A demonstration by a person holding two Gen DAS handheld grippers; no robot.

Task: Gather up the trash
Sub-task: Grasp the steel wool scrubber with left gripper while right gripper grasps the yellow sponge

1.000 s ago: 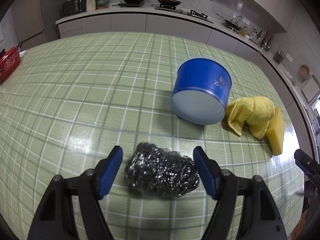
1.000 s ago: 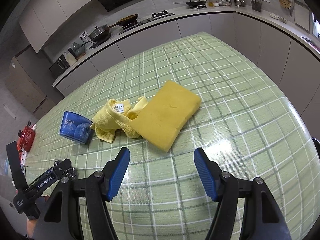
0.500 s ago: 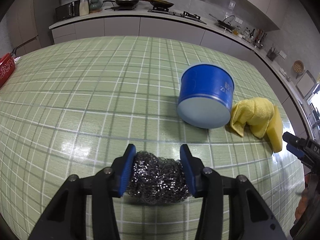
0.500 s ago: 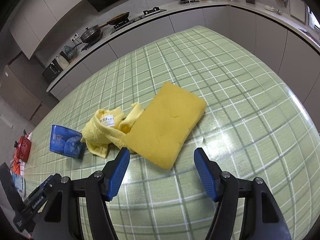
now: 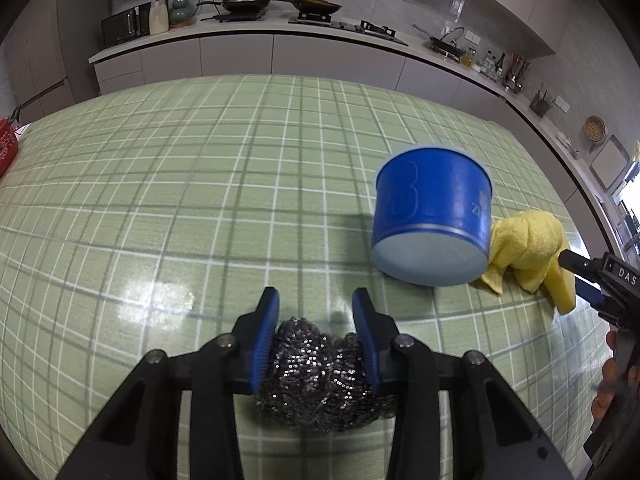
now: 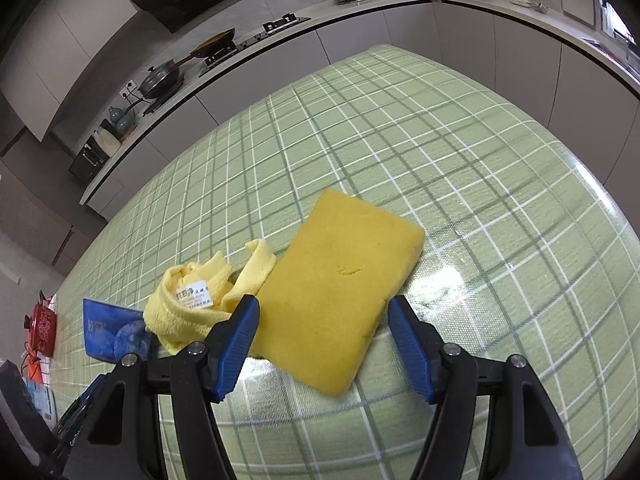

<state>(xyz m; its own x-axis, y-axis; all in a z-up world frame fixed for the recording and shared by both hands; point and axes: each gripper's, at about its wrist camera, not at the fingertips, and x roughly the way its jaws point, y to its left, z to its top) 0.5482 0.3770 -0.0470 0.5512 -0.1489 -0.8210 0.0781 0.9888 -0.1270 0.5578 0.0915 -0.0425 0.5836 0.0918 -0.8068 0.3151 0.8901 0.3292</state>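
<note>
Left gripper (image 5: pixel 316 316) jaws just closed on the scourer (image 5: pixel 320 376). Right gripper (image 6: pixel 323 330) jaws hang released around the sponge's (image 6: pixel 340 296) near end.

Left tongs (image 5: pixel 316 320): black plastic arms, blue ribbed pads, silver screws at the pivots. Right tongs (image 6: pixel 322 342): same build, black arms, blue pads, silver screws. White lettering "DAS" is seen on the right tongs' black body in the left wrist view.
</note>
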